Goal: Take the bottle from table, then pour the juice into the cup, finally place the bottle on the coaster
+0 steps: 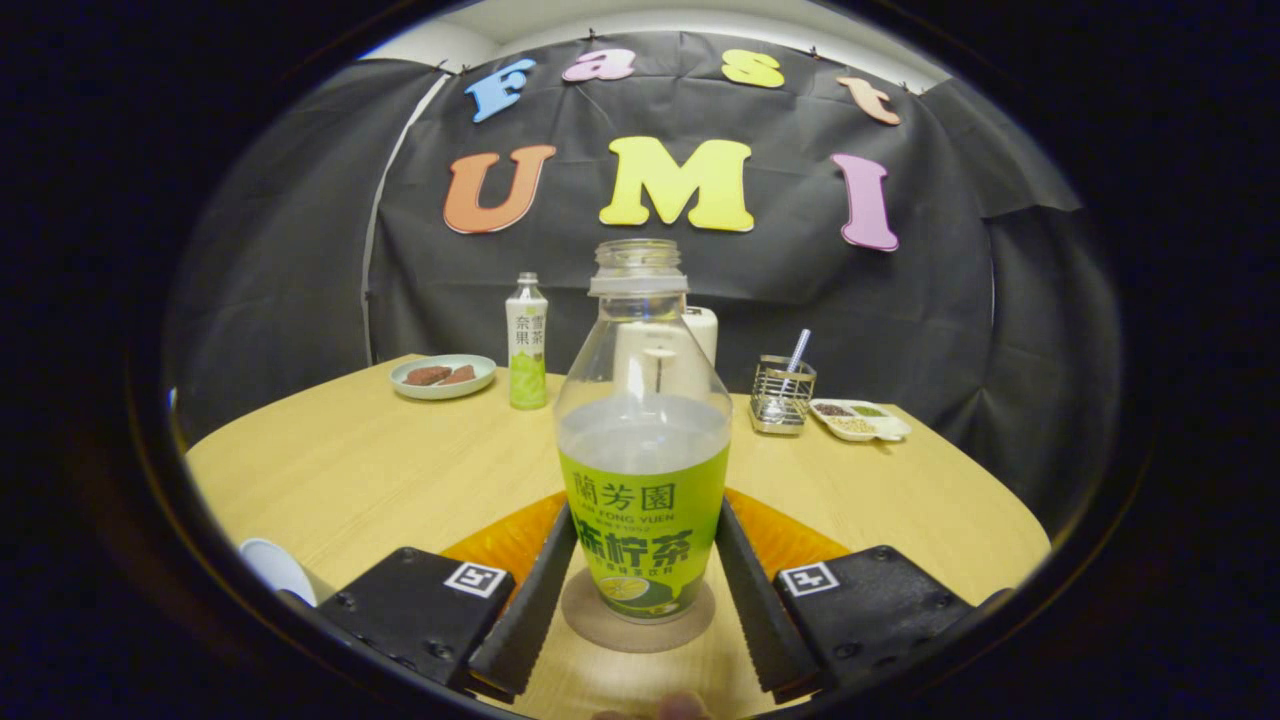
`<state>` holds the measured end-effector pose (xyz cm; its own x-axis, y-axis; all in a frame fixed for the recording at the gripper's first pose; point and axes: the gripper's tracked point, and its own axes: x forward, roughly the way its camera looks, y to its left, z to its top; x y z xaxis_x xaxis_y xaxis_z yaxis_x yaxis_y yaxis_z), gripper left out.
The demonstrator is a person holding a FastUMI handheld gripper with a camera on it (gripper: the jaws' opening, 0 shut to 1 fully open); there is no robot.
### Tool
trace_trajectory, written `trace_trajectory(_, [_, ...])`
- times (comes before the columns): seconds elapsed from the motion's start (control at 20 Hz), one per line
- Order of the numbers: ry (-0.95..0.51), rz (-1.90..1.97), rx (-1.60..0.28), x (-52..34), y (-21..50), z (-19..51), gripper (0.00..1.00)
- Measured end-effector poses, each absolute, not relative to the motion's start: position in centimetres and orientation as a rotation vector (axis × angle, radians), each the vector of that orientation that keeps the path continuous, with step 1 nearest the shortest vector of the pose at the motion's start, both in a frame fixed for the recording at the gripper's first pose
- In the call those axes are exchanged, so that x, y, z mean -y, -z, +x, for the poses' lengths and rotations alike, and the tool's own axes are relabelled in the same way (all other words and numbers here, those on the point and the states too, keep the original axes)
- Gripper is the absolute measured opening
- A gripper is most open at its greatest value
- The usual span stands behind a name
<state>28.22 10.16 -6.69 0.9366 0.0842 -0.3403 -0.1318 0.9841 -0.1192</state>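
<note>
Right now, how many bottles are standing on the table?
2. One open bottle stands on the round coaster between the fingers of the hand-held gripper. A smaller capped bottle stands farther back, beside the plate. Others may be hidden behind the near bottle.

A bottle [643, 400] standing on a coaster [600, 628] carries a green label [645, 530] printed with dark characters and a small line of Latin capitals. The gripper [645, 518] presses both fingers against the label's sides. Each finger mount bears a square black-and-white marker [476, 578]. Beyond, a smaller bottle [526, 345] shows a white panel of dark characters.
</note>
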Motion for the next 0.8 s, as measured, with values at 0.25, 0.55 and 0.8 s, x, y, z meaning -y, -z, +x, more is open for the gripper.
trace_trajectory(0.25, [-0.106, -0.135, -0.343, -10.3, 6.6, 28.2, 0.94])
trace_trajectory(0.55, [-0.107, -0.128, -0.324, -10.3, 5.9, 27.6, 1.0])
trace_trajectory(0.8, [-0.122, -0.134, -0.294, -10.7, 4.4, 26.2, 1.0])
